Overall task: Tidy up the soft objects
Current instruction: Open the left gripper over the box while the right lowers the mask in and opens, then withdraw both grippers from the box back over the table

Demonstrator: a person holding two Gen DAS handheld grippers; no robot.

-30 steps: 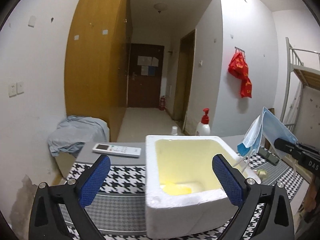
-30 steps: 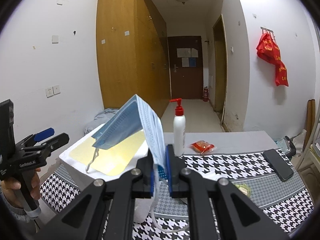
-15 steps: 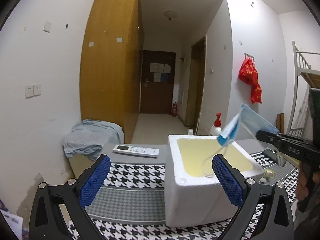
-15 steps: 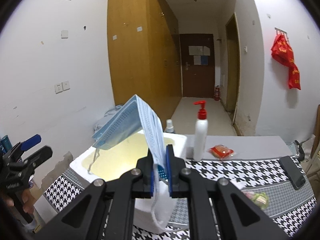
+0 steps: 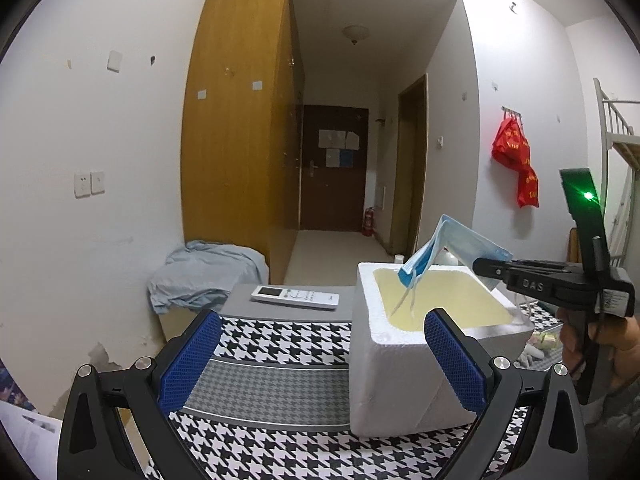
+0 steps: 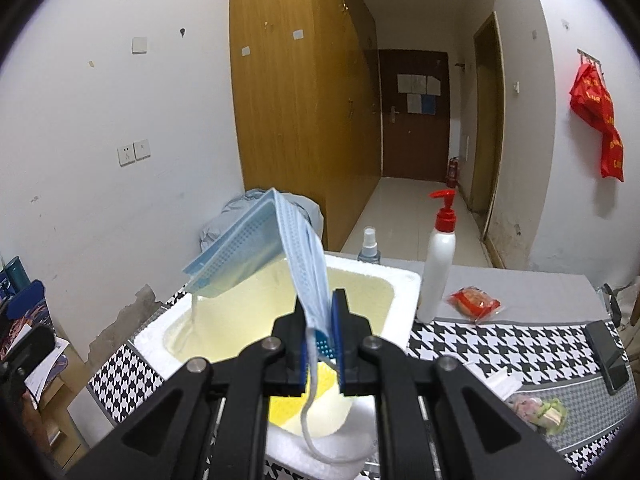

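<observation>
the right gripper (image 6: pixel 320 344) was clamped tight on a blue mask (image 6: pixel 276 248), and it held the mask up in the air over the open white box (image 6: pixel 404 280). a second before, the mask hung off to the side of the box, near its right edge; now it was right above the yellow inside, and one thin ear loop dangled down into the box. in the left view the box had slid over to the right, and the mask (image 5: pixel 444 252) and the black right gripper (image 5: pixel 492 270) had come in over it. a hand (image 5: pixel 612 344) showed at the edge of that view, holding the gripper. the left gripper (image 5: pixel 324 356) was spread wide with nothing in it, and it stood back from the box over the black and white cloth (image 5: pixel 280 344). a white remote (image 5: pixel 296 296) lay on the table behind the cloth. a white pump bottle (image 6: pixel 438 272) stood just beside the box, and a small red packet (image 6: pixel 474 304) lay near it.
</observation>
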